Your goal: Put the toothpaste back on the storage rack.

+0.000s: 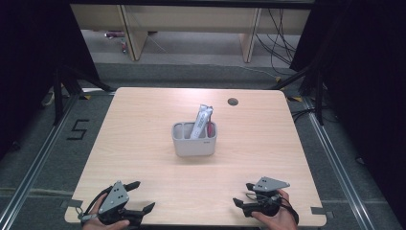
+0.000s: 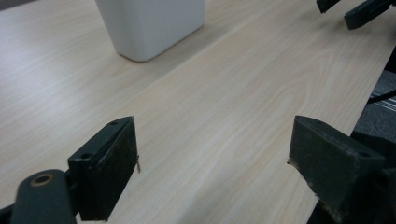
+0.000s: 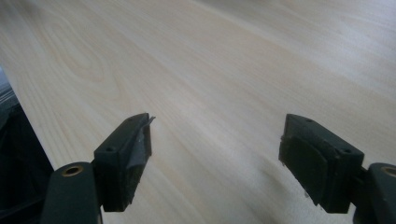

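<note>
At the near left edge of the table point(image 1: 143, 124), the left gripper point(image 1: 135, 197) is seen from the high view, held in a hand that is cut off by the bottom of the picture. Its jaws are spread wide with nothing between them; in the left gripper view only bare wood lies between the two black pads.

In the middle of the table stands a white holder point(image 1: 194, 142), well apart from both grippers. Two compartments can be made out from above: the left one looks empty, and a white packet point(image 1: 201, 122) leans out of the right one with something red point(image 1: 209, 127) beside it, too small to be identified. In the left gripper view the holder point(image 2: 150, 25) is cut off at the top, so its contents are hidden there.

At the near right edge, the right gripper point(image 1: 241, 201) is held low, its hand partly cut off. Its jaws are spread wide over bare wood in the right gripper view. Its tips point(image 2: 355, 10) are caught in the upper right corner of the left gripper view.
</note>
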Demonstrator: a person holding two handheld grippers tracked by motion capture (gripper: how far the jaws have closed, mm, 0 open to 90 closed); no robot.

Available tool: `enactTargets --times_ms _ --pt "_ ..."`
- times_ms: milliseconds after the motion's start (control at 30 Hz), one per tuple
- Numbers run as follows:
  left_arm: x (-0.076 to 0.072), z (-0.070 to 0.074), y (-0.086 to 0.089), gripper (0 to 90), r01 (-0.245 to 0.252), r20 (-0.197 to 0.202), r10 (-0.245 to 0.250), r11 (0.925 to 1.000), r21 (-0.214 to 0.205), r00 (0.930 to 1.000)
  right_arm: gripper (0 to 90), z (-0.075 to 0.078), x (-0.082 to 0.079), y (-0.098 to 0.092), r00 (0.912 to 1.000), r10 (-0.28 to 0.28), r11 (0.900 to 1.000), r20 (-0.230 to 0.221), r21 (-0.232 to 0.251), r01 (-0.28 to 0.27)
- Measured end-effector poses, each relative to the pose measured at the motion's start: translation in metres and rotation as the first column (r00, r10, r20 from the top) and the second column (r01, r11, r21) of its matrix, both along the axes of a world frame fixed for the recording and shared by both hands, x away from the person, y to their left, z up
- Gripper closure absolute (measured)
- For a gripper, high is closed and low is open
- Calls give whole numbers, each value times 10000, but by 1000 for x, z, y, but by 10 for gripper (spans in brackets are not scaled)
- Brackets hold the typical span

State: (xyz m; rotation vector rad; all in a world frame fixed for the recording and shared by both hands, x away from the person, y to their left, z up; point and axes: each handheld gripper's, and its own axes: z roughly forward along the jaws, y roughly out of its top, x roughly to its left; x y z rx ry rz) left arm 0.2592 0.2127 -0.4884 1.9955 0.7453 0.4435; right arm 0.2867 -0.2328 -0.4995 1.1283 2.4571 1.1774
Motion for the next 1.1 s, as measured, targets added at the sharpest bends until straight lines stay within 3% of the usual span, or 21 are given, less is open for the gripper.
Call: enactTargets --times_ms 33,67,133,167,333,400,433,500,567,600,633,700,933,1000,1067,1100 --pt "0 -2 0 150 -65 -108 66 10000 69 9999 251 -1 0 -2 9997 172 9997 173 -199 -169" --pt "0 -3 1 150 -106 -161 108 9998 168 9998 251 -1 -4 0 9999 -55 9999 -117 -96 54" --pt "-1 -5 0 151 -139 -342 147 9997 220 9993 246 -4 -3 -3 9986 520 9986 70 -141 -519" --pt "-1 -6 0 151 -36 -363 49 9993 360 9993 240 -4 -6 -3 9998 124 9995 125 -284 -120" --pt "-4 -7 5 152 -88 -499 117 9982 590 9987 239 -6 -12 -4 9988 495 9988 -30 -49 -495" --pt "-6 -9 6 152 -242 -573 267 9987 444 9980 239 -6 -19 -3 9999 -62 9999 -147 -150 60" --pt "-6 -10 7 152 -203 -576 230 9987 469 9981 239 -7 -17 -4 9988 307 9990 376 -335 -295" --pt "-7 -10 7 152 -255 -599 287 9982 546 9978 239 -7 -22 -2 9998 175 9997 -37 -184 -175" --pt "-7 -9 8 152 -188 -549 227 9974 692 9982 240 -8 -25 0 9998 150 9998 -106 -140 -152" --pt "-6 -9 9 152 -105 -460 141 9970 772 9988 240 -8 -23 -1 9992 319 9990 245 -310 -311" --pt "-7 -10 7 152 -210 -561 239 9984 524 9981 240 -8 -24 -1 9991 368 9988 198 -344 -361" --pt "-7 -9 8 151 -138 -479 172 9974 711 9987 240 -9 -23 -1 9988 414 9986 278 -348 -404" --pt "-8 -10 7 151 -304 -612 332 9985 450 9976 240 -10 -23 0 9991 397 9985 178 -389 -390" --pt "-7 -9 8 151 -233 -616 269 9980 579 9977 240 -9 -24 0 9992 371 9987 147 -352 -366" --pt "-8 -10 7 151 -320 -666 342 9989 331 9972 241 -9 -23 0 9992 377 9989 165 -286 -372" --pt "-7 -9 8 151 -301 -577 330 9982 511 9978 240 -10 -23 0 9989 410 9988 230 -277 -404"
